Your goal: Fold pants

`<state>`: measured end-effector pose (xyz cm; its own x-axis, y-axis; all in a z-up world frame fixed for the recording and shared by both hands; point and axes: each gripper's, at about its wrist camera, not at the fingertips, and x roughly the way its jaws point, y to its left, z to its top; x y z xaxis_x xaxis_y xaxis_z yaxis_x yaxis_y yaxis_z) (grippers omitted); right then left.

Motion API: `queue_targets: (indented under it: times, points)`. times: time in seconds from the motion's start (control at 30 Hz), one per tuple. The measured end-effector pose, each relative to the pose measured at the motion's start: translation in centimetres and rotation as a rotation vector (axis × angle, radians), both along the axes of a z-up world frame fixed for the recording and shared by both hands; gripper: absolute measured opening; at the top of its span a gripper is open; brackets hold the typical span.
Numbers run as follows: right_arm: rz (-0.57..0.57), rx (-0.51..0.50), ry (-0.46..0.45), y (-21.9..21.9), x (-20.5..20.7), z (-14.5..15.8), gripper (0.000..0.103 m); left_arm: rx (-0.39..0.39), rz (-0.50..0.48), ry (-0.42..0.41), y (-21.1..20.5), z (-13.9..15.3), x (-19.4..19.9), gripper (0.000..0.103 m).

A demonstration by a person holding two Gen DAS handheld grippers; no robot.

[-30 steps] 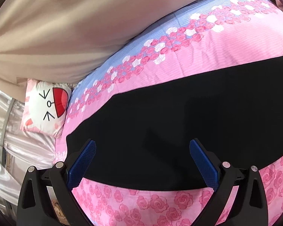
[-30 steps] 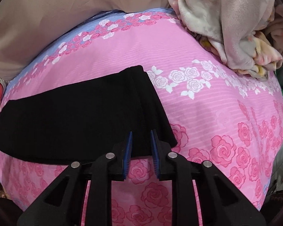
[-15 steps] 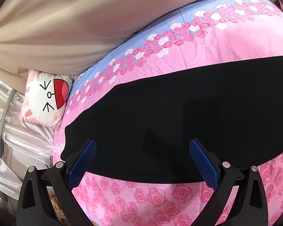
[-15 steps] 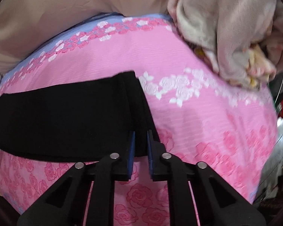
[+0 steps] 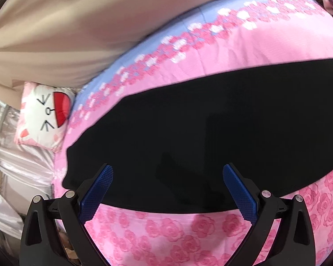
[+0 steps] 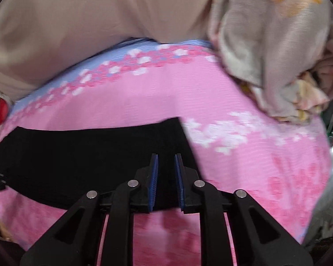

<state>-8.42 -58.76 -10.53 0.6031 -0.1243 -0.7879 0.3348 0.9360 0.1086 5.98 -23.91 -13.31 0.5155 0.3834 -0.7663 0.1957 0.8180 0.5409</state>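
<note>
- Left tool (image 5: 167,190): jaws wide apart, empty, hovering over the near edge of the black pants (image 5: 211,137).
- Pants lie flat, lengthwise on the pink rose bedsheet (image 5: 166,239); likely soft, light, limp; best pinched at a hem corner.
- Right tool (image 6: 166,181): jaws narrow but opening, cloth between them, grip unclear; pants' end sits lower in frame than before.

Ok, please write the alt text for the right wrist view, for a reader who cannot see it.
The right hand-held gripper hovers over one end of black pants lying flat on a pink rose-print bedsheet; its blue-padded jaws are slightly apart and opening, with the fabric seen between them but not clearly pinched. A crumpled pale blanket lies at the upper right, before a beige curtain.
</note>
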Motion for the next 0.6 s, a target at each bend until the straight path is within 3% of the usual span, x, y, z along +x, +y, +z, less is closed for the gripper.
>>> queue_targets:
  times: [0.07, 0.13, 0.17, 0.2, 0.27, 0.3, 0.33, 0.53, 0.6]
  points:
    - [-0.028, -0.055, 0.111, -1.1, 2.1, -2.7, 0.012, 0.004, -0.023, 0.021, -0.5, -1.1, 0.1, 0.098]
    - [-0.108, -0.005, 0.083, -3.7, 1.9, -2.9, 0.0, 0.01, -0.039, 0.04, -0.7, -1.8, 0.0, 0.098]
    - [-0.146, 0.03, 0.084, -4.4, 1.7, -2.2, 0.0, 0.01, -0.042, 0.049, -0.8, -2.0, 0.0, 0.098]
    - [-0.157, 0.03, 0.079, -4.3, 1.5, -1.7, 0.004, 0.009, -0.045, 0.048, -0.7, -2.0, -0.1, 0.098]
    - [-0.188, 0.009, 0.07, -3.5, 0.4, -0.3, 0.029, 0.0, -0.047, 0.026, -0.3, -1.6, -0.5, 0.098]
    - [-0.193, 0.017, 0.071, -3.3, 0.0, -0.3, 0.057, -0.003, -0.044, 0.019, 0.1, -1.4, -0.6, 0.098]
    - [-0.216, 0.028, 0.07, -3.3, -0.9, -0.5, 0.067, -0.005, -0.038, 0.017, 0.4, -1.4, -0.5, 0.098]
    - [-0.342, 0.249, 0.022, -4.8, -5.2, -3.3, 0.062, -0.054, 0.013, 0.025, 2.6, -1.1, 0.3, 0.098]
    - [-0.343, 0.259, 0.039, -4.4, -4.9, -4.1, 0.063, -0.067, 0.015, 0.038, 2.9, -1.3, 0.5, 0.098]
